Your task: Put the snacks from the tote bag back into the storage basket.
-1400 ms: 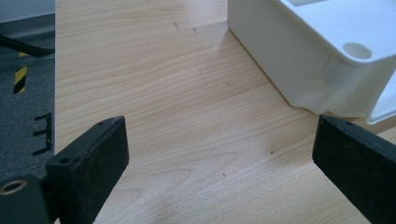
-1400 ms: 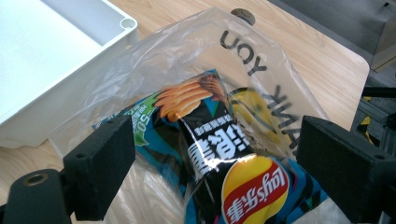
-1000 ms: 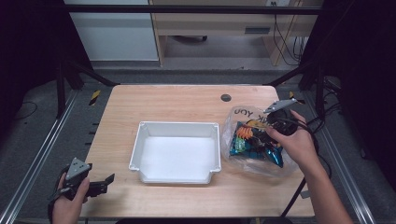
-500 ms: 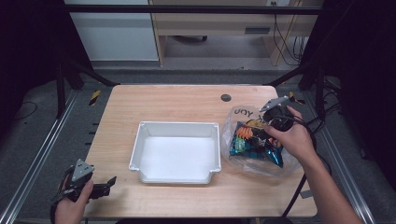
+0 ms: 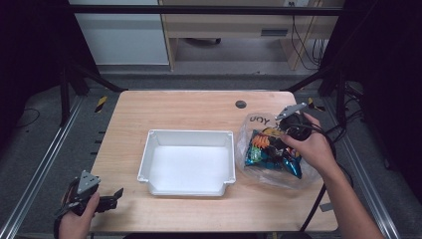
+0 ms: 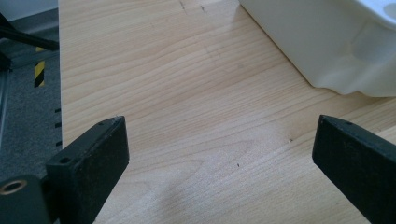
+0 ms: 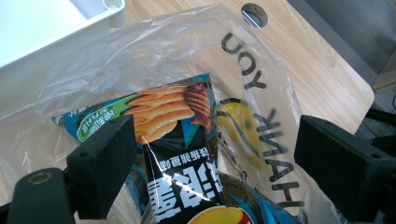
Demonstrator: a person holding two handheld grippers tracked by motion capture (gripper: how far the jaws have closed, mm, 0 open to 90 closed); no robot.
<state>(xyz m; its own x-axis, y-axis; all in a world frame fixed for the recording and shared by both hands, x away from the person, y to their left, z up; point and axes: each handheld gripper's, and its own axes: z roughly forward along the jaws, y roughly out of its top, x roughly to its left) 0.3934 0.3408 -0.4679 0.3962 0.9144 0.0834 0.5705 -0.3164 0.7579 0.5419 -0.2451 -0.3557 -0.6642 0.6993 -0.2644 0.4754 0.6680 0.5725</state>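
Observation:
A clear plastic bag [image 5: 263,172] printed with "THANK YOU" lies on the right of the wooden table [image 5: 199,107], holding blue chip packets [image 5: 263,149]. My right gripper [image 5: 285,141] hovers over the bag, in a hand. In the right gripper view its jaws [image 7: 212,172] stand wide open on either side of a chip packet [image 7: 182,140] inside the bag [image 7: 266,93], with neither pad pressing on it. My left gripper [image 5: 107,201] rests at the table's near left corner. It is open [image 6: 219,158] over bare wood.
A white empty tray [image 5: 149,154] sits in the middle of the table; its corner shows in both gripper views [image 6: 336,42] [image 7: 46,23]. A round cable hole [image 5: 241,104] lies behind the bag. Metal frame rails run along both table sides.
My right hand has edged a little to the left over the bag. The left gripper has kept its place.

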